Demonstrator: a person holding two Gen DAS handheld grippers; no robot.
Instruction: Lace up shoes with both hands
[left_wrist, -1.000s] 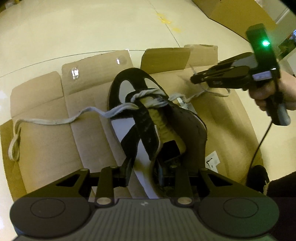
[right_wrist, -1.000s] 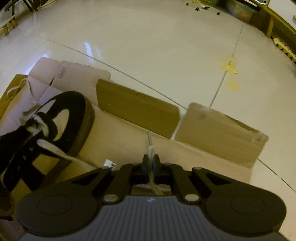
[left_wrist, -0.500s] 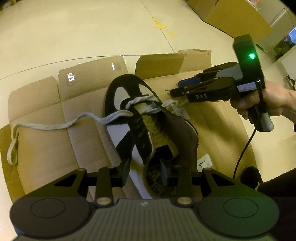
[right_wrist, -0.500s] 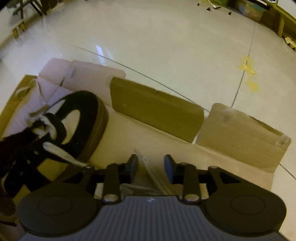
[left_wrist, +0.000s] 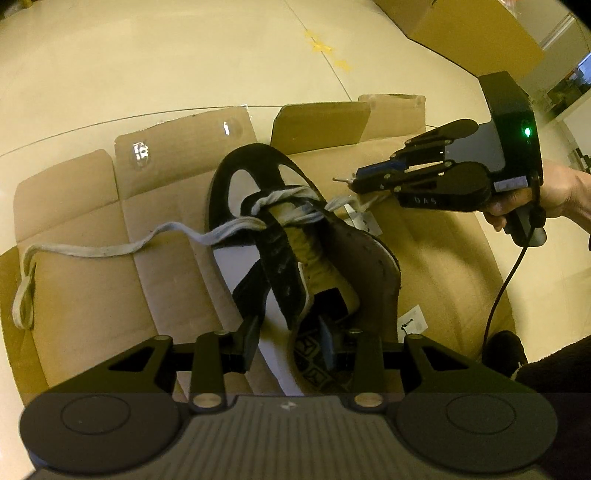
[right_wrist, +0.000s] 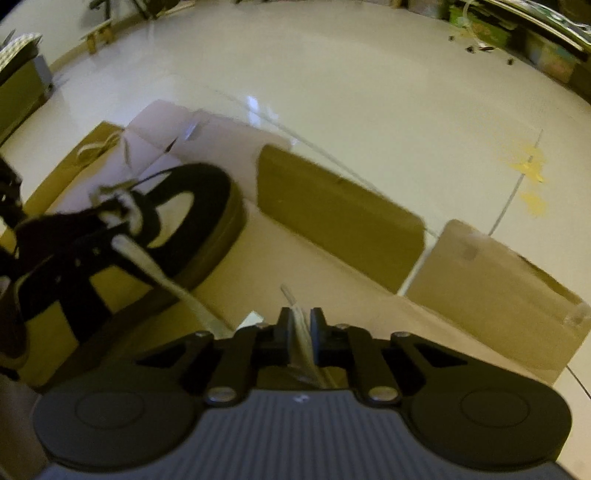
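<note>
A black-and-white shoe (left_wrist: 280, 177) lies toe away on flattened cardboard (left_wrist: 81, 295). My left gripper (left_wrist: 290, 341) is shut on the shoe's side wall near the heel, one finger inside the opening. A pale lace crosses the lowest eyelets; its left length (left_wrist: 92, 251) trails across the cardboard. The right length (left_wrist: 340, 202) runs up into my right gripper (left_wrist: 356, 181), just right of the toe. In the right wrist view the right gripper (right_wrist: 300, 321) has its jaws closing on the lace end (right_wrist: 301, 332), whose clear tip sticks out past the pads. The shoe (right_wrist: 207, 221) lies to its left.
Two cardboard flaps (left_wrist: 317, 122) (right_wrist: 340, 218) stand up behind the shoe. A hand (left_wrist: 561, 195) holds the right gripper, with a black cable (left_wrist: 498, 295) hanging below. A cardboard box (left_wrist: 461, 37) sits far off on the glossy floor. White labels (left_wrist: 413, 321) lie beside the shoe.
The right gripper let go of the lace, opened, rolled a little, and has closed on it again close to the toe. The left gripper kept its hold on the shoe.
</note>
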